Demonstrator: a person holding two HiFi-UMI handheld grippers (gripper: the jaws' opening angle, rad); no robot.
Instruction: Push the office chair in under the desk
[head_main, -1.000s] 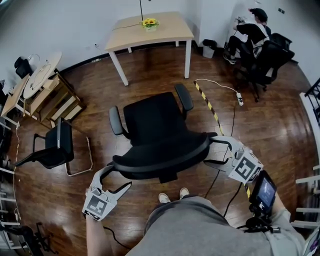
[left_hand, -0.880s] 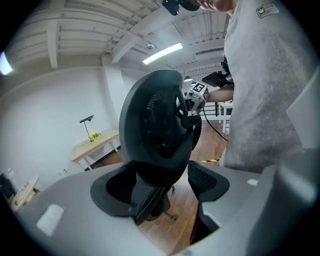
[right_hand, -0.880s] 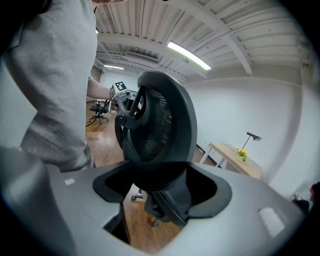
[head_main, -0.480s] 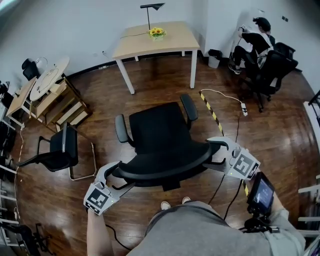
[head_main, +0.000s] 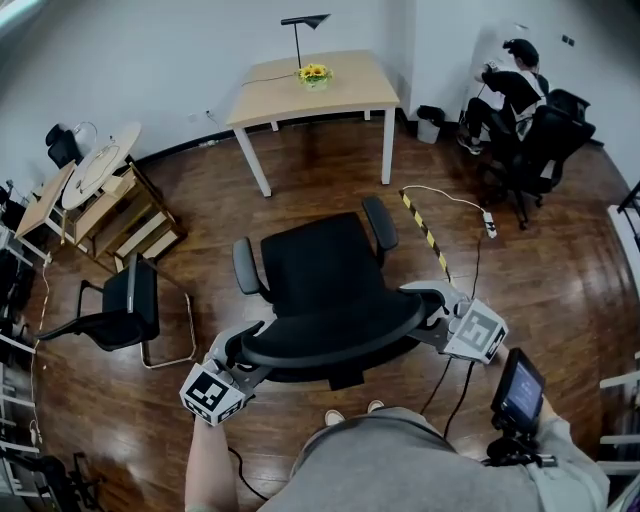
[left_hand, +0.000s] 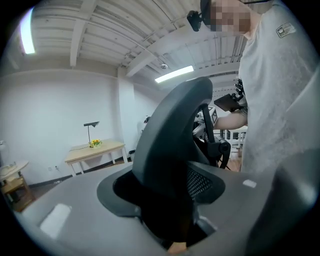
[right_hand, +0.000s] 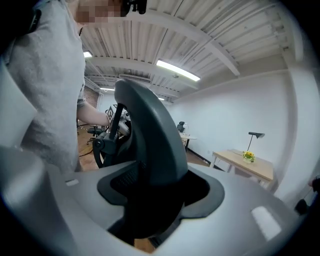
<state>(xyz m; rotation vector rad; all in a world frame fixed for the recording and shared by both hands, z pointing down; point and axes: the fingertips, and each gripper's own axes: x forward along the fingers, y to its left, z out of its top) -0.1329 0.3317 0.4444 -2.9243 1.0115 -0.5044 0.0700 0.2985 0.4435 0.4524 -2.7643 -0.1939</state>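
1 office chair (head_main: 320, 262), black, stands on the wood floor (head_main: 520, 270), well apart from the desk (head_main: 350, 88). Seat & 2 armrests (head_main: 247, 266) face the desk's near edge; backrest (head_main: 330, 342) faces the person holding the tools. 2 grippers, both on that backrest: L gripper (head_main: 244, 350) clasps its left end, R gripper (head_main: 430, 314) its right end. Each gripper view shows the backrest's edge wedged betw. the 2 jaws. The jaws have just been closing onto it, so both are grasping the office chair.

1 desk only: pale wood top, white legs. On it are 1 flower pot (head_main: 314, 74) w/ yellow blooms & 1 black lamp (head_main: 303, 22), both by the far edge, approx. mid.

Elsewhere: 1 black visitor chair (head_main: 125, 305) at left. 1 more swivel chair (head_main: 545, 135) at far right w/ 1 seated person (head_main: 510, 80). 1 bin (head_main: 428, 116) near the desk's right-hand legs.
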